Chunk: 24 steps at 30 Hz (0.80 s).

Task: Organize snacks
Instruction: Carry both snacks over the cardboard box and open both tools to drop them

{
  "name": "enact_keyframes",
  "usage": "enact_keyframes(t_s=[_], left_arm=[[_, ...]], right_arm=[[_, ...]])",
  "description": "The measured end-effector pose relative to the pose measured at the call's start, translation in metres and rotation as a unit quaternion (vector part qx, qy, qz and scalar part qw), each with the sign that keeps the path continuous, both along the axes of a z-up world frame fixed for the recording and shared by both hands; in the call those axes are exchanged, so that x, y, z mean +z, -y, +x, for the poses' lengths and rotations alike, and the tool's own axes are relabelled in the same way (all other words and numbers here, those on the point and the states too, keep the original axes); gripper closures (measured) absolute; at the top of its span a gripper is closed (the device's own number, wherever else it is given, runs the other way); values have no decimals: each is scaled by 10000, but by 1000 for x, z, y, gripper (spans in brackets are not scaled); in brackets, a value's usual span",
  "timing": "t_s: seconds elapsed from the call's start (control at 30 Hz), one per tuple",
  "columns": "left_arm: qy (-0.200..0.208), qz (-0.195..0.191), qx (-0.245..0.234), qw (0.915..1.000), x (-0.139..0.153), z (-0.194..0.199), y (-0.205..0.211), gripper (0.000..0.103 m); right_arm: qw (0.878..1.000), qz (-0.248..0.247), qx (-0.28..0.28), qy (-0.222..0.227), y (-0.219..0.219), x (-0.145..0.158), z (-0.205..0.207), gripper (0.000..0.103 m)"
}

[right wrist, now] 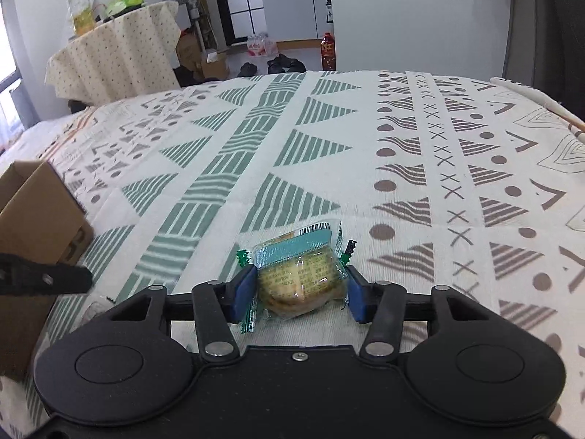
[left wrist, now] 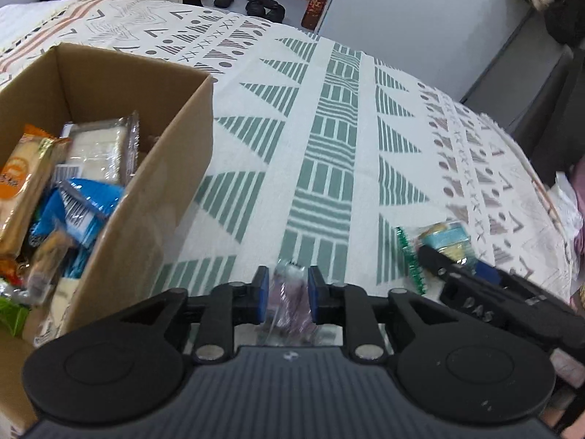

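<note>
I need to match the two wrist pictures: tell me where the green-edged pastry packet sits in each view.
Left wrist view: the pastry packet is at lower right, on the patterned cloth, with the right claw over it.
Right wrist view: the packet is at bottom centre, between the right claw's blue pads.
Shared landmark: the cardboard box, at the left in both.

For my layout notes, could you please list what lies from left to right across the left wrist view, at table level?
Cardboard box of snacks → purple-wrapped snack in the left tool → green-edged pastry packet held by the right tool.
</note>
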<state>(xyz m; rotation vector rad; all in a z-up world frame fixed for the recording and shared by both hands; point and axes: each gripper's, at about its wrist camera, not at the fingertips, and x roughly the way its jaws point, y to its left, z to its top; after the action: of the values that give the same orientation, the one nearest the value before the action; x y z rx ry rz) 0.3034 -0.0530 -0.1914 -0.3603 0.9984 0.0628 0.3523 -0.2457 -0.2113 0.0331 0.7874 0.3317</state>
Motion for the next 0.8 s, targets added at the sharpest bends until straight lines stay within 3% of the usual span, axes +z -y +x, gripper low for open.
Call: enact_keyframes(t_s=[0.1,0.17,0.23,0.6,0.63,0.73,0.8], left_arm=[[-60,-12,-15,10000,0,-6,-1,61],[-18,-13,-37,10000,1,-9,0,38],[36,-18,-82,10000,1,-10,3,33],[67,169,-310,9994,-19,-6,21,37],[74,198,-311,9993,-20,-6,22,41],[46,260,-287,9992,-20,-7,23,67],[49,239,-297,9993,-18,-9,22,69]], right_arm=[[10000,-35,-26,72,-1,9,-12,53],[9999,-1,-93,82,2,13,-18,53],[9998,66,-160,103,5,17,-22,53],[9991,193,-351,130,16,29,-54,53],[9990,192,-375,129,16,30,-59,53],[9986,228,-466,94,18,32,-69,53],[9982,293,-523,68,20,34,-73,53]])
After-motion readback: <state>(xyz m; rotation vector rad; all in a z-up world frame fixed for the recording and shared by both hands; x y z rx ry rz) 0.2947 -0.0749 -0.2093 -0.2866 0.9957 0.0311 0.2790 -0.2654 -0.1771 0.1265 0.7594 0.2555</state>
